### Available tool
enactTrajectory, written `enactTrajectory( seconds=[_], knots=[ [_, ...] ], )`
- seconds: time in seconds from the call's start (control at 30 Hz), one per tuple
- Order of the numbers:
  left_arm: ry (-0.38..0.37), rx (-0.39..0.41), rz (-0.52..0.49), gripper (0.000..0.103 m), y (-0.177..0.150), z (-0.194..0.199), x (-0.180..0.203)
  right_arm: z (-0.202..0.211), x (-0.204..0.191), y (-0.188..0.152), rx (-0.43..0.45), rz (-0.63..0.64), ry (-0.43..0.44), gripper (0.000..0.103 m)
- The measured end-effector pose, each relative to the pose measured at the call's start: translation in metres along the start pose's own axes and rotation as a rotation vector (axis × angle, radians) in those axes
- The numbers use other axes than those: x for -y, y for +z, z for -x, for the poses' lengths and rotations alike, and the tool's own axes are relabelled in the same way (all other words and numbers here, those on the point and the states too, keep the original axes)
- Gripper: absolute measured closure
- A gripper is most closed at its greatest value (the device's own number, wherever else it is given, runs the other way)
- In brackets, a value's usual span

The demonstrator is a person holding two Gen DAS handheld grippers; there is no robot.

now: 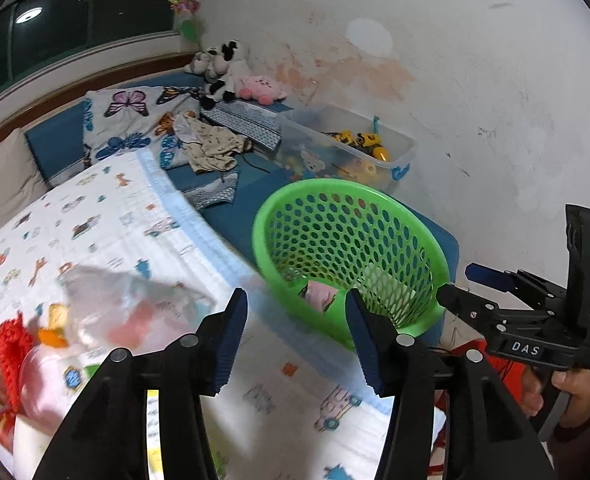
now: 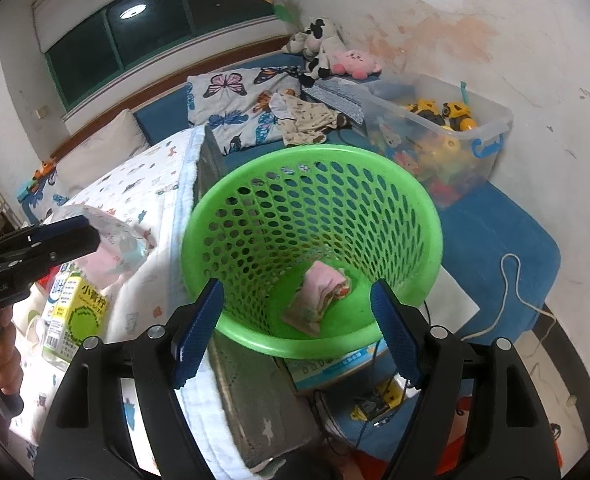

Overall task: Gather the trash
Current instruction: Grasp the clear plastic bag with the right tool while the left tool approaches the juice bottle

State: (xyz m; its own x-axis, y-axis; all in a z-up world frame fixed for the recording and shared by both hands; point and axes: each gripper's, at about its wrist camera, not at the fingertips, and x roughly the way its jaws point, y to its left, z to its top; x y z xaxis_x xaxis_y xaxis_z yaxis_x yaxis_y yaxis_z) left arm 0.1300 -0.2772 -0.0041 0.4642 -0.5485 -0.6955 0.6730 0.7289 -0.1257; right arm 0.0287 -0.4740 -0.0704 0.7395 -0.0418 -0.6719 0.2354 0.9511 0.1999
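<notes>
A green perforated basket [image 2: 315,240] stands beside the bed and holds a pink crumpled wrapper [image 2: 321,294]; the basket also shows in the left wrist view [image 1: 351,248]. My right gripper [image 2: 299,332] is open and empty, just above the basket's near rim. My left gripper [image 1: 295,344] is open and empty over the patterned blanket [image 1: 107,232]. A clear plastic bag [image 1: 135,304] lies on the blanket to the left of the left gripper. A green and white drink carton [image 2: 77,312] lies by it. In the right wrist view the left gripper [image 2: 47,240] is near the bag [image 2: 111,240].
A clear bin of toys [image 2: 439,128] stands behind the basket by the wall. Butterfly pillow [image 2: 239,104], clothes [image 2: 307,120] and plush toys [image 2: 327,52] lie at the bed's far end. Red knitted item [image 1: 11,344] and pink packets lie at the blanket's left. Cables [image 2: 507,292] run on the blue mat.
</notes>
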Motion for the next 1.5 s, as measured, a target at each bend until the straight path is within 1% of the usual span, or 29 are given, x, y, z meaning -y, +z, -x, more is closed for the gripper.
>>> enactTrajectory(
  seconds=[0.13, 0.2, 0.33, 0.43, 0.5, 0.57, 0.6, 0.67, 0.83, 1.0, 1.13, 1.27, 1.4, 1.47, 1.5],
  knots=[
    [0.025, 0.021, 0.038, 0.052, -0.010, 0.019, -0.018, -0.001, -0.014, 0.002, 0.001, 0.019, 0.024, 0.026],
    [0.047, 0.031, 0.060, 0.048, -0.015, 0.030, -0.030, -0.002, -0.021, 0.004, 0.002, 0.032, 0.037, 0.024],
    [0.093, 0.051, 0.112, 0.045, -0.027, 0.051, -0.055, -0.005, -0.042, 0.007, -0.001, 0.063, 0.078, 0.023],
    [0.153, 0.069, 0.136, 0.041, -0.037, 0.067, -0.071, -0.009, -0.063, 0.011, -0.004, 0.104, 0.114, 0.022],
    [0.178, 0.078, 0.152, 0.036, -0.043, 0.075, -0.080, -0.011, -0.080, 0.012, -0.004, 0.138, 0.133, 0.021],
    [0.205, 0.084, 0.176, 0.035, -0.051, 0.085, -0.092, -0.015, -0.093, 0.014, -0.010, 0.168, 0.153, 0.021],
    [0.221, 0.087, 0.186, 0.033, -0.054, 0.089, -0.097, -0.017, -0.102, 0.016, -0.013, 0.186, 0.168, 0.021],
    [0.245, 0.090, 0.204, 0.032, -0.061, 0.097, -0.108, -0.022, -0.117, 0.017, -0.020, 0.216, 0.189, 0.021],
    [0.278, 0.089, 0.261, 0.030, -0.076, 0.109, -0.130, -0.033, -0.154, 0.022, -0.027, 0.289, 0.246, 0.021],
    [0.297, 0.073, 0.292, 0.030, -0.092, 0.113, -0.141, -0.049, -0.189, 0.031, -0.043, 0.342, 0.309, 0.021],
    [0.302, 0.065, 0.307, 0.029, -0.103, 0.117, -0.145, -0.060, -0.212, 0.036, -0.039, 0.388, 0.329, 0.021],
    [0.290, 0.054, 0.314, 0.029, -0.109, 0.117, -0.145, -0.075, -0.230, 0.040, -0.039, 0.435, 0.307, 0.021],
    [0.278, 0.041, 0.305, 0.029, -0.113, 0.114, -0.140, -0.091, -0.236, 0.044, -0.056, 0.439, 0.284, 0.021],
    [0.269, 0.037, 0.301, 0.029, -0.114, 0.112, -0.137, -0.096, -0.238, 0.044, -0.066, 0.440, 0.276, 0.030],
    [0.259, 0.034, 0.298, 0.029, -0.114, 0.111, -0.135, -0.099, -0.238, 0.045, -0.073, 0.438, 0.276, 0.032]
  ],
)
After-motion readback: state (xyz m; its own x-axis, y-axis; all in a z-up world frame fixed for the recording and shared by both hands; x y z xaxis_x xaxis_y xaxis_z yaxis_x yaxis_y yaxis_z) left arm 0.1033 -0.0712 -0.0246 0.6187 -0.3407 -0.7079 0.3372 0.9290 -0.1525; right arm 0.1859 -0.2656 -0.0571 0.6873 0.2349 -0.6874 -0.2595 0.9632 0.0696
